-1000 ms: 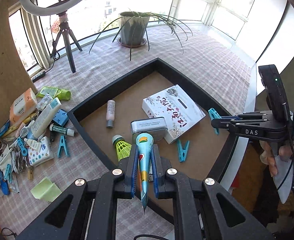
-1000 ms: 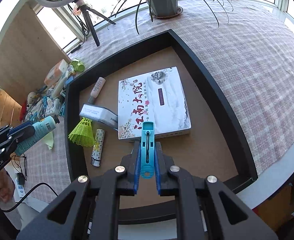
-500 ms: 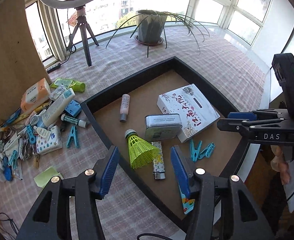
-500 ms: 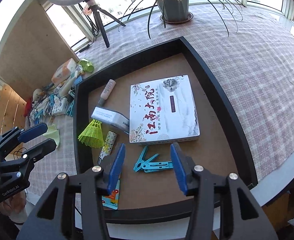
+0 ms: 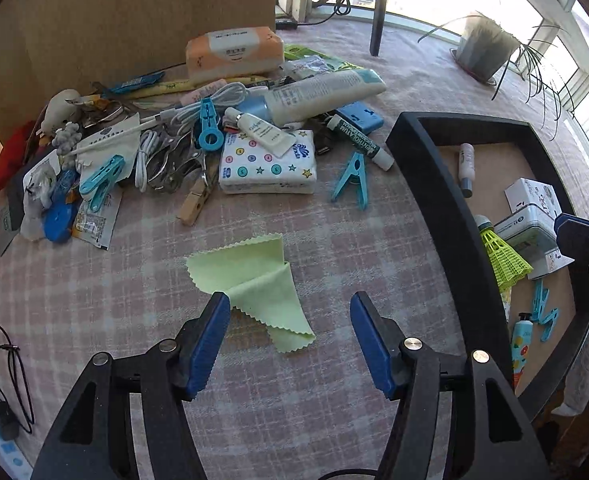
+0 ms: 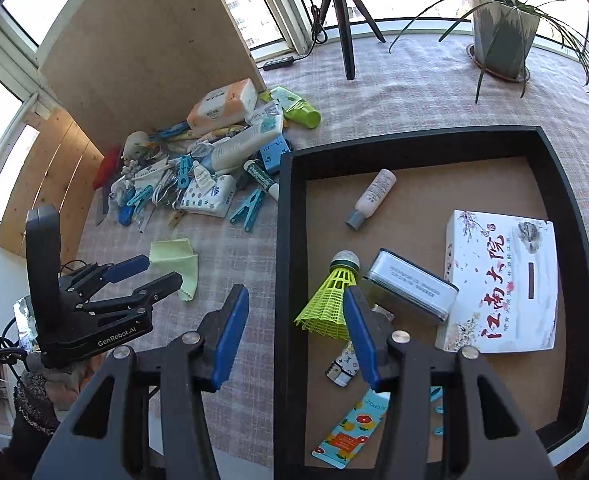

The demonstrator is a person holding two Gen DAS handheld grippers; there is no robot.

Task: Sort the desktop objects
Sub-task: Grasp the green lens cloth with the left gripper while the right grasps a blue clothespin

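My left gripper hangs low over a folded light-green cloth on the checked tablecloth. Its jaws are opening, with a corner of the cloth below them and nothing gripped. My right gripper is open and empty above the left wall of the black tray. In the tray lie a yellow shuttlecock, a tin box, a white printed box, a small bottle, a fruit-print tube and blue clothespins.
A heap of small items lies left of the tray: a tissue pack, a wipes pack, a white tube, cables and a blue clothespin. A wooden board, a tripod and a potted plant stand behind.
Both grippers opened: the left let go of the fruit-print tube, the right of the blue clothespin, and both now lie in the tray. Both hands swung left, the left dropping over the green cloth.
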